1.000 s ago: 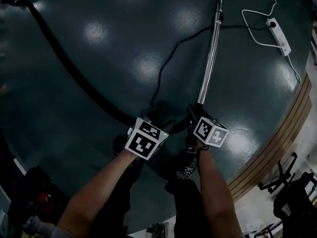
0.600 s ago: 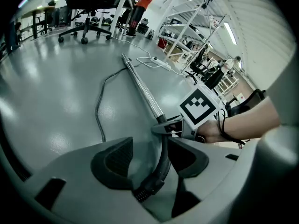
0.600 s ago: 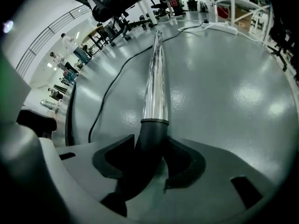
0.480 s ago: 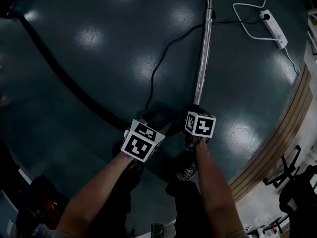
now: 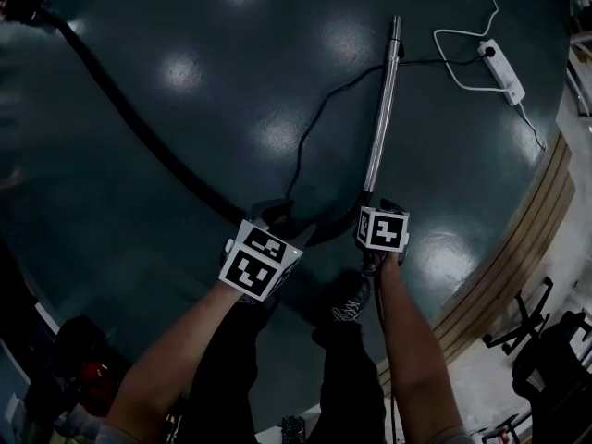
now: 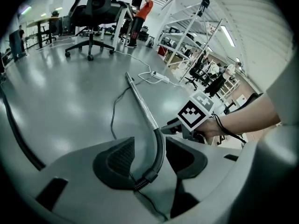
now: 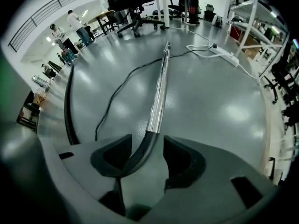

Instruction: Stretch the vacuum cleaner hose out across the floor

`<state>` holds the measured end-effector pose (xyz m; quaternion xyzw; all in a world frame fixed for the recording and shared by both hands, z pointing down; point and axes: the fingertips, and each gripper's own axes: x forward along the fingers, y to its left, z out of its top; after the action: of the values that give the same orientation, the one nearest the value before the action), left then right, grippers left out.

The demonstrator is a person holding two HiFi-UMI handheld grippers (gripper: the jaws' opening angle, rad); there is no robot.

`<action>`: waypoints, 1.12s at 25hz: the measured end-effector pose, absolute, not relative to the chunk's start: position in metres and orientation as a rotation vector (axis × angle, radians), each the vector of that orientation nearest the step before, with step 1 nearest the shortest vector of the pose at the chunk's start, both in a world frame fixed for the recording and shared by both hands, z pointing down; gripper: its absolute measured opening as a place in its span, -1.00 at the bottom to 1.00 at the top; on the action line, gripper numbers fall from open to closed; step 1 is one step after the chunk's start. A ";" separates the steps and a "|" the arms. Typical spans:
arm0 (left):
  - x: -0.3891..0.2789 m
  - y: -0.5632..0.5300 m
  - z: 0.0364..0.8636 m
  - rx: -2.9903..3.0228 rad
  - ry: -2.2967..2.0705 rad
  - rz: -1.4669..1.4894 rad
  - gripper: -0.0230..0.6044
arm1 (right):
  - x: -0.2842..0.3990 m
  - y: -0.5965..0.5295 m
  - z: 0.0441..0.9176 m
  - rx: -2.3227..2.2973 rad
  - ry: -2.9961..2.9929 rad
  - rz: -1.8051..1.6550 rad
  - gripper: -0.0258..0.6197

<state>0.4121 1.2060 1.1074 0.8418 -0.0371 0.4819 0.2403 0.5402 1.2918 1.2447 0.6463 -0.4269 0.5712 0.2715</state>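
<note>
Left gripper point(image 6: 152, 158) had just narrowed its jaws, loose around the curved black plastic handle point(image 6: 161, 143), while the right gripper point(image 7: 147, 158) had just widened slack about it, likely a let-go, the ribbed black vacuum hose point(image 5: 157, 148) lying stretched toward ten o'clock.

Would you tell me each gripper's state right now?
Left gripper: open, jaws just closing, curved black vacuum handle between them.
Right gripper: open, jaws just opening, same handle between them.
</note>
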 end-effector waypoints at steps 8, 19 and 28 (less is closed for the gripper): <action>0.410 1.212 0.983 2.371 -0.135 1.263 -0.44 | 0.529 1.273 1.070 1.770 -1.478 1.469 -0.27; 0.395 1.245 0.749 2.509 -0.338 1.060 -0.86 | 0.472 1.262 0.769 1.616 -2.016 1.142 -0.67; 0.344 1.259 0.572 2.588 -0.513 0.817 -0.86 | 0.409 1.279 0.580 1.563 -2.239 0.887 -0.82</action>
<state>0.3437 1.2591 0.5718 0.9202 -0.1824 0.2905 0.1888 0.4093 1.2788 0.5795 0.5394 -0.7727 0.3062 0.1348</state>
